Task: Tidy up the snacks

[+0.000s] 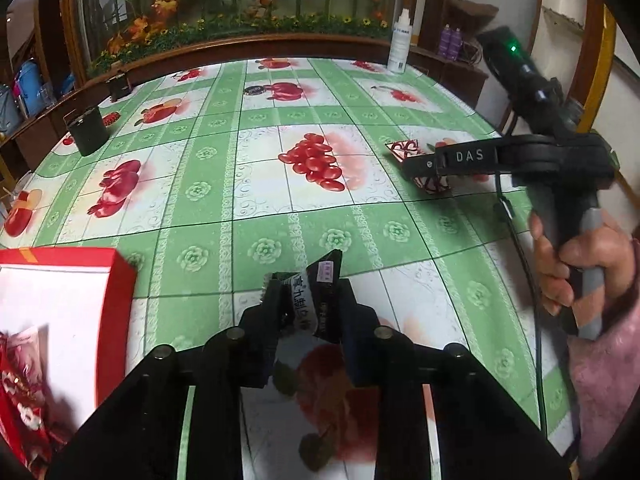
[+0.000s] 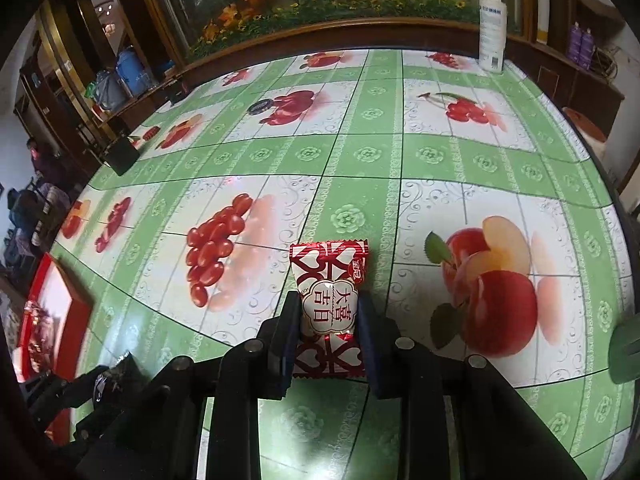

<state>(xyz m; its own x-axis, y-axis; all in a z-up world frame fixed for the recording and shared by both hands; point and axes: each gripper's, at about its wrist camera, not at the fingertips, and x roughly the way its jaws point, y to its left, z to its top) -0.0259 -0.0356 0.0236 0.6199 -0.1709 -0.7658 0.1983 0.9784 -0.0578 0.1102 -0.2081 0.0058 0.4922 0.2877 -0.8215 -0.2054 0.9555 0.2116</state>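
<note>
1. Red cardboard box with a white inside (image 1: 116,296), at the left edge of the desk (image 1: 248,216) under its green-and-white fruit-print oilcloth. It lies open-side up, and red wrappers show blurred inside it; I judge it to be the collecting place for the snacks.

2. Small dark foil snack packet with a pale printed band (image 1: 316,292), pinched between the two black fingers of my left tongs (image 1: 308,300). The tongs have drawn in narrow on it, and its top corner sticks out past the fingertips. It looks lifted clear of the oilcloth, though I cannot be sure. The box is just to the left, so I judge the grip is for carrying it there.

3. Red-and-white foil candy pillow with a scalloped label (image 2: 328,308), lying flat on the desk in the right wrist view. My right tongs (image 2: 329,320) are closed narrow on it, one finger against each long side across the middle; its crimped ends stick out beyond and short of the fingers. It still rests on the oilcloth, so I judge this one gripped but not raised.

4. White pump bottle (image 2: 493,28), upright at the far right edge, well apart from both tongs and no part of the sorting.
</note>
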